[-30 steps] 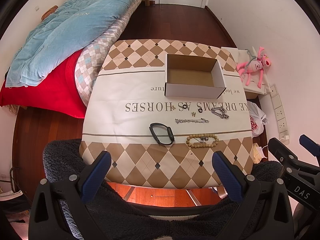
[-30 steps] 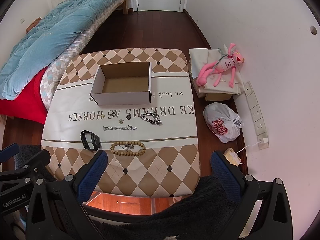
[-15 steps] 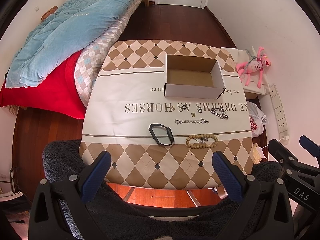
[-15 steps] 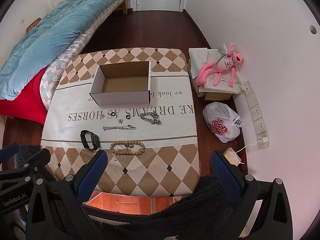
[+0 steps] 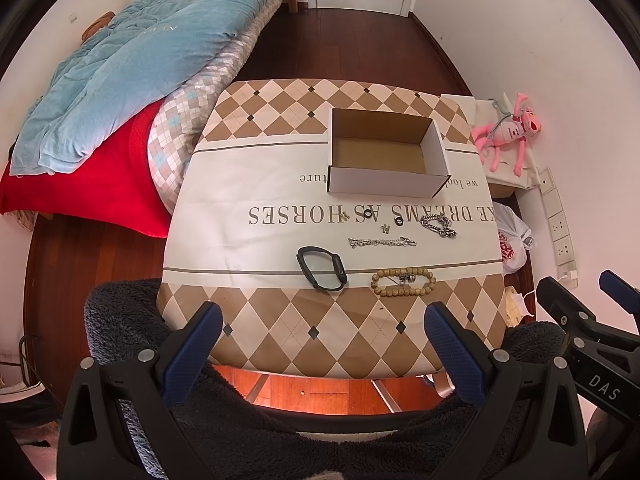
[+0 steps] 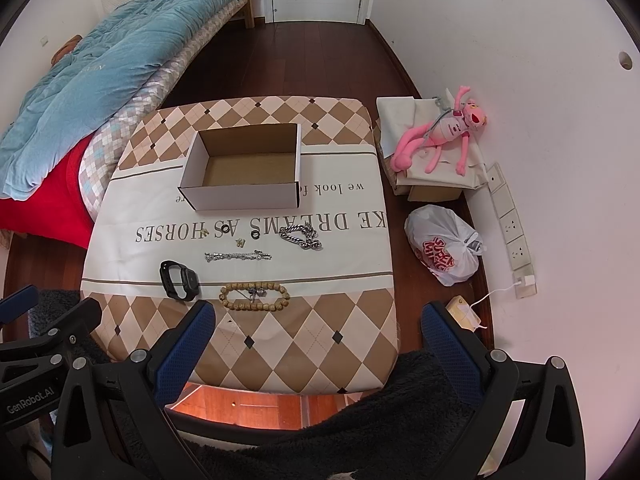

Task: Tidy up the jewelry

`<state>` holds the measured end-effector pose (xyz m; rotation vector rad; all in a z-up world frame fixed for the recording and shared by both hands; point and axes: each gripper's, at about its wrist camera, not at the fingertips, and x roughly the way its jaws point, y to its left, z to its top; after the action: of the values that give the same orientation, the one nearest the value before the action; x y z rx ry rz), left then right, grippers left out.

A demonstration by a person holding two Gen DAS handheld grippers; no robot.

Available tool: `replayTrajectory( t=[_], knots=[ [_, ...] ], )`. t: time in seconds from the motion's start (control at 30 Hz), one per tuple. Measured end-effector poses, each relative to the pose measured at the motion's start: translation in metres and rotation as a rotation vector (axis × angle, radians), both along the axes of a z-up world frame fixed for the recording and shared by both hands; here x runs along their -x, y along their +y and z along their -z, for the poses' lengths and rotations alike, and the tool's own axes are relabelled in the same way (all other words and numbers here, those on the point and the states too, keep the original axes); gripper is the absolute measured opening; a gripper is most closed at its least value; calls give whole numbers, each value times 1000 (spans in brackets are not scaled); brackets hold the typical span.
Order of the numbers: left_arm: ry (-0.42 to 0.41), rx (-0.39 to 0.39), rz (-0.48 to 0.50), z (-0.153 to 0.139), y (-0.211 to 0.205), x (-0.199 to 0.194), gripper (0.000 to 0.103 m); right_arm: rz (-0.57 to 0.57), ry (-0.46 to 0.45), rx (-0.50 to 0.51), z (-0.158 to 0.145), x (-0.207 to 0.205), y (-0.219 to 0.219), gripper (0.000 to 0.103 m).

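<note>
An open cardboard box (image 5: 384, 158) (image 6: 244, 172) stands empty on the far half of the checked tablecloth (image 5: 280, 208). In front of it lie a black wristband (image 5: 321, 268) (image 6: 179, 280), a wooden bead bracelet (image 5: 402, 282) (image 6: 254, 297), a thin silver chain (image 5: 382, 242) (image 6: 238, 256), a heavy silver chain (image 5: 438, 226) (image 6: 301, 237), two black rings (image 5: 367, 213) (image 6: 254, 234) and small gold pieces (image 6: 240, 242). My left gripper (image 5: 320, 320) and right gripper (image 6: 316, 320) are both open and empty, held above the table's near edge.
A bed with a blue quilt (image 5: 132, 60) and red sheet borders the table's left. A pink plush toy (image 6: 440, 132) on a cloth-covered box, a white plastic bag (image 6: 444, 248) and wall sockets (image 6: 514, 228) lie to the right. A dark fleece (image 5: 280, 432) covers the seat below.
</note>
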<state>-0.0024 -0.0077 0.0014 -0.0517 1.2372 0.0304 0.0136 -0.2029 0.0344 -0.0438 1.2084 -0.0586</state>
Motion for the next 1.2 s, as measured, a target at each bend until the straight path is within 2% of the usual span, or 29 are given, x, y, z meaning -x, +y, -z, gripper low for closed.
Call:
replayTrajectory(
  t=[0.2, 0.37, 0.43, 0.57, 0.63, 0.7, 0.83, 0.9, 1.17, 1.2],
  knots=[
    [-25, -25, -4, 10, 3, -13, 103, 23, -25, -18, 1, -4, -4, 103],
    [-38, -93, -25, 42, 14, -38, 103, 77, 9, -30, 51, -18, -20, 103],
    [-13, -110, -37, 62, 20, -51, 103, 93, 41, -32, 77, -28, -22, 103],
    [49, -105, -56, 101, 31, -67, 102, 114, 138, -40, 137, -41, -16, 99],
    [92, -75, -68, 121, 37, -74, 90, 114, 190, -43, 168, -45, -12, 92],
    [130, -50, -68, 136, 39, -79, 84, 116, 229, -46, 196, -48, -9, 89],
    [155, -48, -48, 157, 37, -83, 84, 123, 280, -47, 234, -50, -3, 84],
    [175, -48, -52, 167, 38, -84, 83, 122, 290, -61, 247, -51, 0, 82],
    [219, 20, -79, 183, 47, -84, 83, 96, 271, -63, 244, -54, 8, 75],
    [223, 23, -78, 186, 47, -84, 83, 89, 257, -61, 242, -53, 9, 69]
  ],
)
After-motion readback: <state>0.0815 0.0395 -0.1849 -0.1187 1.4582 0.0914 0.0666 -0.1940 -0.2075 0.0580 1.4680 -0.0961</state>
